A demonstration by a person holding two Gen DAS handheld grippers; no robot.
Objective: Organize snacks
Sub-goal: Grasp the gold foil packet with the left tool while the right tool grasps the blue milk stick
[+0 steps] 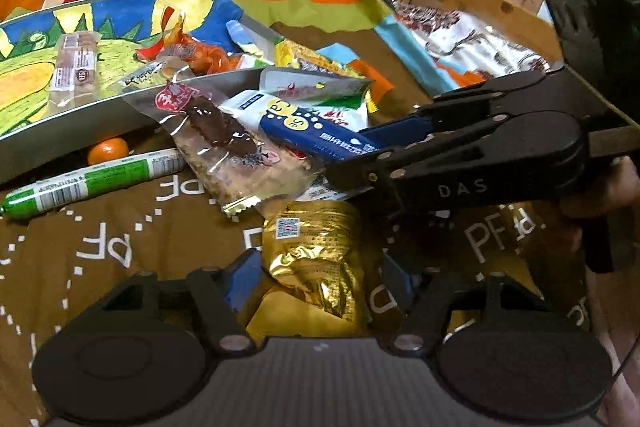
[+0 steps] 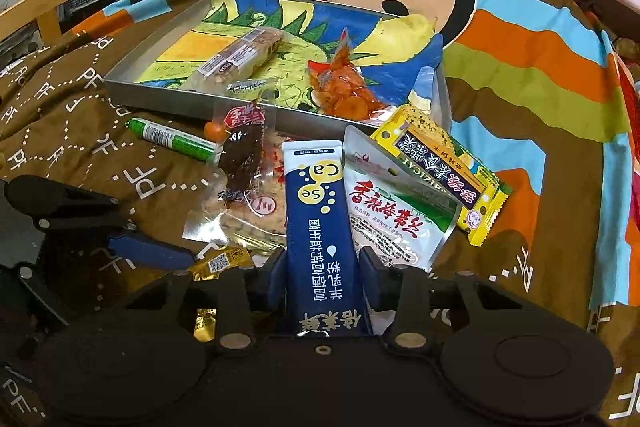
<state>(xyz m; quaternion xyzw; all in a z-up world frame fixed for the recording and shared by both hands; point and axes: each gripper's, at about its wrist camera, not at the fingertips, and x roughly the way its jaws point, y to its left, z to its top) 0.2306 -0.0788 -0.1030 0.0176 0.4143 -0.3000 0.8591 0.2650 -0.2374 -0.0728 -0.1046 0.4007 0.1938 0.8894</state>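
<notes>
From the left wrist, the left gripper (image 1: pixel 316 283) squeezes a gold snack packet (image 1: pixel 316 259) on the brown blanket (image 1: pixel 120 243). The metal tray (image 1: pixel 80 123) holds a nut bar (image 1: pixel 76 63). From the right wrist, the right gripper (image 2: pixel 324 279) pinches a blue milk powder stick (image 2: pixel 320 219). The tray (image 2: pixel 160 95) also holds an orange snack bag (image 2: pixel 344 91), with bare room at its far end.

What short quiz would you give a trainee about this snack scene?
1. True or false: the green sausage stick lies inside the metal tray.
2. What does the right hand-held gripper hold? A) blue sachet B) yellow cracker pack C) small orange fruit
3. Fill in: the left hand-held gripper grips a ___ packet.
Key: 1 false; 2 A; 3 gold packet.
</notes>
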